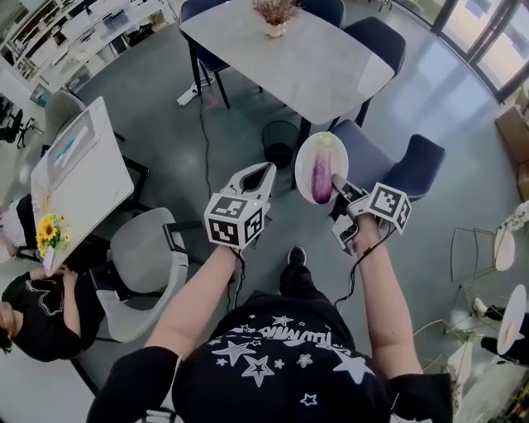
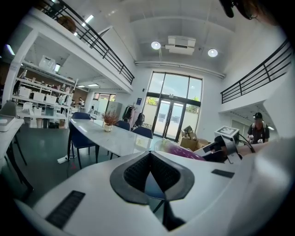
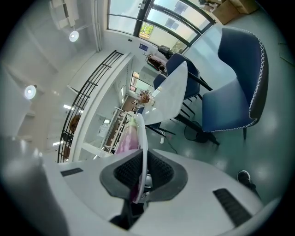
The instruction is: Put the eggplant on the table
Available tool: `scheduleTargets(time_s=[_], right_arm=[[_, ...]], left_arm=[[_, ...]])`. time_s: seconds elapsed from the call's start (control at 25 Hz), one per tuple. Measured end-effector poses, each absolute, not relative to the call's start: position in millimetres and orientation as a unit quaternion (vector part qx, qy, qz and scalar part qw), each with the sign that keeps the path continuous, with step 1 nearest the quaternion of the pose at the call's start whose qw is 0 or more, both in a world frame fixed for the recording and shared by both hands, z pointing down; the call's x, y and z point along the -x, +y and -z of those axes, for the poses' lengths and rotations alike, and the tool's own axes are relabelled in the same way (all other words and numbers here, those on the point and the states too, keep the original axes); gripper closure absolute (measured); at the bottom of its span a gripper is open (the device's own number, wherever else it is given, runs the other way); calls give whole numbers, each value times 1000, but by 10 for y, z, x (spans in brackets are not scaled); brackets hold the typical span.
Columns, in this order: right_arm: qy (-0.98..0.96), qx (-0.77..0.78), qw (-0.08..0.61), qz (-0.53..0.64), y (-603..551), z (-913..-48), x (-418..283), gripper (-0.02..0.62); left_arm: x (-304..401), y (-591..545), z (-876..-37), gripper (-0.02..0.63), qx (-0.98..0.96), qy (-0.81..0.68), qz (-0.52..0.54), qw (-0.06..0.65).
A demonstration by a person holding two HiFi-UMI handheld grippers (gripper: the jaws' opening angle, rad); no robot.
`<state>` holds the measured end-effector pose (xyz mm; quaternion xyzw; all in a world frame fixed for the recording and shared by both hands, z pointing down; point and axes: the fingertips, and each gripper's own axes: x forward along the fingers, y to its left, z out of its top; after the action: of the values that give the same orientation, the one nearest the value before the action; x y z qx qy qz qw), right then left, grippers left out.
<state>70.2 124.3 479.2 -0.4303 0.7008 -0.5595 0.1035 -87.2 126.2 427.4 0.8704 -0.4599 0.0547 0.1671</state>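
A purple eggplant [image 1: 321,176] lies on a white plate [image 1: 307,157] held in the air over the floor, just short of the long white table [image 1: 281,58]. My right gripper [image 1: 339,187] is shut on the plate's near rim. In the right gripper view the plate [image 3: 144,133] stands edge-on between the pads, with the eggplant [image 3: 125,139] on its left face. My left gripper [image 1: 266,170] hangs shut and empty just left of the plate. The left gripper view shows its jaws closed [image 2: 150,169], with the eggplant [image 2: 180,150] and the table [image 2: 115,138] beyond them.
A potted plant [image 1: 275,16] stands on the long table. Dark blue chairs [image 1: 397,169] surround it, and a black bin [image 1: 281,142] sits underneath. At left are a second table [image 1: 78,178] with sunflowers [image 1: 50,234], a grey chair [image 1: 145,256] and a seated person [image 1: 33,318].
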Motion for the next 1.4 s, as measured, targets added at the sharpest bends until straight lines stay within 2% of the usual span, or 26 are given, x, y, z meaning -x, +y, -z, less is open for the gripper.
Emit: scheduleTargets(time_s=[0.92,1.4], right_arm=[[717,382,90,576,-358,-4802,-1451,572],[722,368,76,582,-697,-4895,-1443,572]], left_arm=[[116,-254,-4272,598,-844,-509,-53,164],[-124,-698,-4348,598,-846,-504,-65,165]])
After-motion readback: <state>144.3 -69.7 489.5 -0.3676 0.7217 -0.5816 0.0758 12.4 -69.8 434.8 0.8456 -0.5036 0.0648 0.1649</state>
